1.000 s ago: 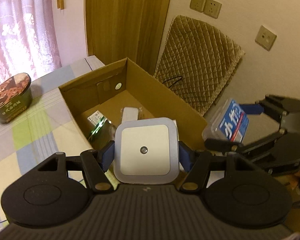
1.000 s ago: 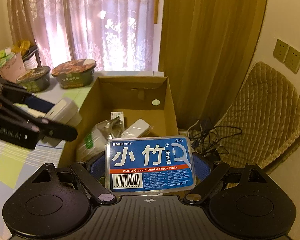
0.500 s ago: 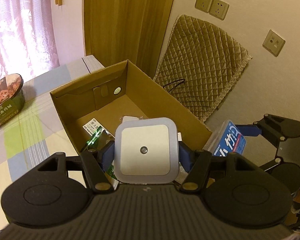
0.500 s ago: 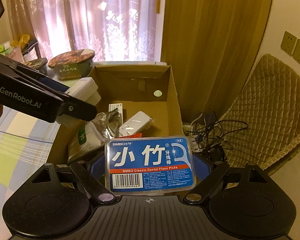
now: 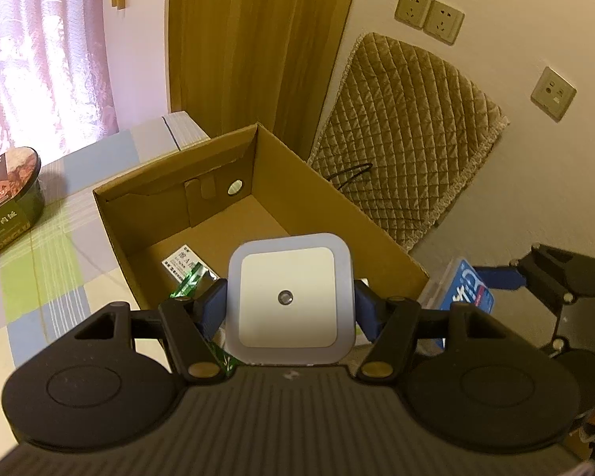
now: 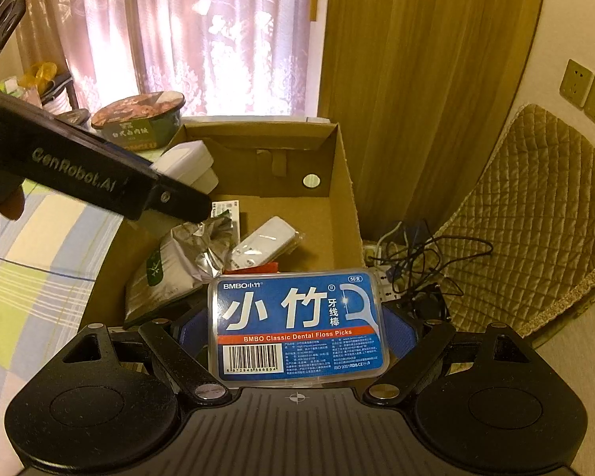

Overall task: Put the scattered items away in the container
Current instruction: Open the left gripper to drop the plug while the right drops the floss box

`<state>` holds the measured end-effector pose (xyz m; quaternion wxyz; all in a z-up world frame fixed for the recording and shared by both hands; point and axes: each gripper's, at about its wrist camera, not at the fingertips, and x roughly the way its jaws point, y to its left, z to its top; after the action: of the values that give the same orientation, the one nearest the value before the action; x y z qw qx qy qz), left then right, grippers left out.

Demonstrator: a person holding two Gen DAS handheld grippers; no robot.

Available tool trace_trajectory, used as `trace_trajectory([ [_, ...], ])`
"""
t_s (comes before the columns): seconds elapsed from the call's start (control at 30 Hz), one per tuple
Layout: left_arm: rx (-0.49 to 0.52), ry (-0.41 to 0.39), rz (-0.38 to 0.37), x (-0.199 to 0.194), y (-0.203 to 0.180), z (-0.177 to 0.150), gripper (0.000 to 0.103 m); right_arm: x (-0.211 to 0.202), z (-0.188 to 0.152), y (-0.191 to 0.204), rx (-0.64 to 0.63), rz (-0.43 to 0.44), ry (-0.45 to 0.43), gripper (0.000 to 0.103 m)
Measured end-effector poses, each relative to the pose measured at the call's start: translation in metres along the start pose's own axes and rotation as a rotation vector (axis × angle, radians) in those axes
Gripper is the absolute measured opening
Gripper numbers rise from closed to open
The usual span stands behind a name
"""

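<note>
Two items in transit over cardboard box [image 5: 281, 182]. Left gripper [image 5: 290, 309] clamped on night light [image 5: 289, 297]; right gripper [image 6: 297, 335] clamped on floss box [image 6: 297, 329]. Next: lower, release inside.

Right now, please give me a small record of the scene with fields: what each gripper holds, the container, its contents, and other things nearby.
left gripper: shut on white square night light, above the box
right gripper: shut on blue floss pick box, at the box's near edge
container: open cardboard box on checked tablecloth
contents: silver foil pouch, white remote-like device, small printed packet
nearby: instant noodle bowl, quilted cushion against the wall
</note>
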<state>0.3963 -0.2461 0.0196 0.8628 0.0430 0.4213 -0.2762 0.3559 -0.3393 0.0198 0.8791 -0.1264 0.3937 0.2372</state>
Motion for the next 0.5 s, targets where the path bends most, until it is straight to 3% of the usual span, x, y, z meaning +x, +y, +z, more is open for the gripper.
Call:
trace_trajectory([
  [0.03,-0.005,-0.016,0.0,0.0,0.001,0.001,0.066,0.001,0.0,0.0,-0.001,-0.001,0.001,0.089],
  [0.07,-0.014,-0.033,0.006,-0.001,0.003,0.001,0.086,0.001,-0.001,0.0,-0.001,-0.001,0.002,0.089],
  [0.1,-0.019,-0.048,0.014,-0.002,0.004,0.002,0.091,0.001,-0.001,0.0,-0.001,-0.001,0.003,0.089],
  [0.5,-0.04,-0.031,0.078,-0.017,0.032,-0.013,0.09,0.005,0.0,0.009,-0.008,0.011,0.002,0.09],
])
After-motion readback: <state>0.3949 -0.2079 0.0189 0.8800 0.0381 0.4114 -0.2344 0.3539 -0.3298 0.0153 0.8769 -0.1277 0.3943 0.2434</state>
